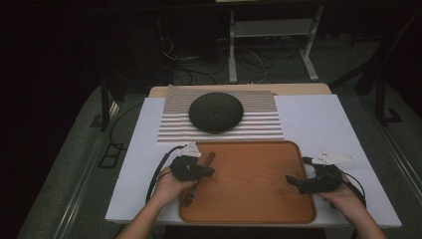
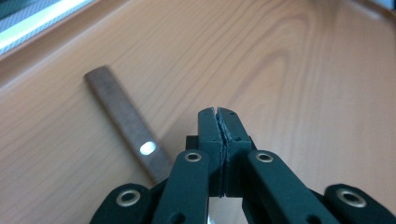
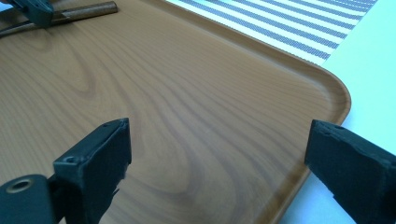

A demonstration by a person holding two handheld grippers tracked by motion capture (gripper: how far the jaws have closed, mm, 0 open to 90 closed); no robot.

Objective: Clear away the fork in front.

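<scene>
Broadly, a white-covered table [image 1: 318, 119] carries a wooden tray [image 1: 249, 189] at its near edge, a striped mat [image 1: 174, 124] beyond it, and a dark dome [image 1: 216, 112] on the mat. Over the tray's right edge the right gripper [image 1: 293, 180] hangs with jaws spread wide. At the tray's left, the left gripper [image 1: 211, 171] is clenched, empty, above a fork [image 1: 189, 196] with a brown handle.
</scene>
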